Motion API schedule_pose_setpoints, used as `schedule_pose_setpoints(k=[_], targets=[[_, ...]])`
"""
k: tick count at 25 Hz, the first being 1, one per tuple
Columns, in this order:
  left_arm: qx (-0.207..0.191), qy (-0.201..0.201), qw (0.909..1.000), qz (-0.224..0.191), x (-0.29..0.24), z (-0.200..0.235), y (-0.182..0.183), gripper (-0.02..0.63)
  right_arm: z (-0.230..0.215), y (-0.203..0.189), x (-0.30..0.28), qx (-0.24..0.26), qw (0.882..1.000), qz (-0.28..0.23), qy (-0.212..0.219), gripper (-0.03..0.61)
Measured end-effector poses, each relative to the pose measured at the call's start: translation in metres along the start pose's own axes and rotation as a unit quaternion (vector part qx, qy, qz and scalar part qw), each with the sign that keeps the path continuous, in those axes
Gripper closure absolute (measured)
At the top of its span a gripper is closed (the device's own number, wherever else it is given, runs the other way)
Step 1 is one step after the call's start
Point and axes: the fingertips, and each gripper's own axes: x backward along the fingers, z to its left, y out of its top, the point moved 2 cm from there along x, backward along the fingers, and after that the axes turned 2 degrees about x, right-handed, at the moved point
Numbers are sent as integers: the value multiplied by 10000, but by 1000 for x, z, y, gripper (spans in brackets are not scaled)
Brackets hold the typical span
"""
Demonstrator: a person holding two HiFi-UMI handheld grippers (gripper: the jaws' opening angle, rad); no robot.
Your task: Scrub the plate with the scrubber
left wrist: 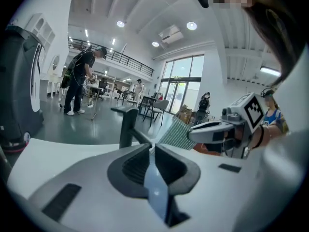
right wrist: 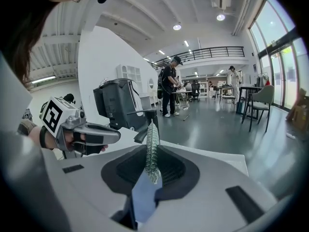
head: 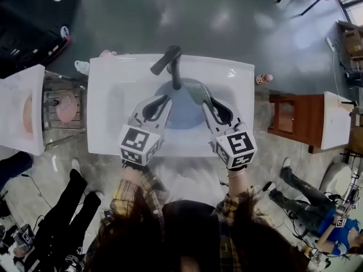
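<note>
Left tongs (left wrist: 152,148): closed tip to tip, nothing clamped. The pale blue in the slit behind the tips is probably the plate below. From the head view these tongs (head: 168,98) lie at the left rim of the round blue-grey plate (head: 184,115); contact uncertain. Right tongs (right wrist: 152,148): closed on a green mesh scrubber (right wrist: 152,158), held edge-on and projecting past the tips. From above, the scrubber (head: 198,92) sits over the plate's far right part; whether it touches cannot be told. Plate: flat in the basin of the white rectangular sink (head: 108,67), partly beneath the dark lever faucet (head: 170,61). Step in hand, by judgement: both tools brought to the plate, scrubbing not visibly begun. Next move calls for the left tips to bear on the rim so the plate cannot slide. The right wrist should roll to lay the scrubber's broad face down, then stroke. Edges and room: the faucet overhangs the plate's far half between the two tongs, so strokes are safest on the near and right portions. The basin leaves more room at the sides than toward the faucet. Metal wire rack (head: 62,103) to the left and brown wooden stool (head: 289,118) to the right stand well apart, no hindrance.
</note>
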Motion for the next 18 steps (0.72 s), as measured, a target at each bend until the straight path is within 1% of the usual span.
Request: schedule_pose_setpoints(k=[3, 7, 13, 14, 16, 18], targets=[[8, 163, 9998, 145, -5, 8, -19, 595, -1, -10, -1, -56, 9999, 87, 19, 499], [14, 395, 9990, 213, -13, 22, -35, 595, -9, -21, -3, -193, 9997, 165, 0, 499], [60, 529, 9979, 360, -27, 40, -53, 594, -21, -47, -14, -408, 9984, 384, 22, 499], [52, 533, 9978, 400, -29, 43, -57, 586, -22, -52, -16, -401, 9983, 431, 24, 499], [5, 546, 9972, 507, -33, 47, -65, 536, -24, -59, -20, -382, 9980, 505, 16, 499], [-41, 568, 9967, 586, -36, 52, -70, 521, -28, -64, -22, -367, 9978, 555, -12, 499]])
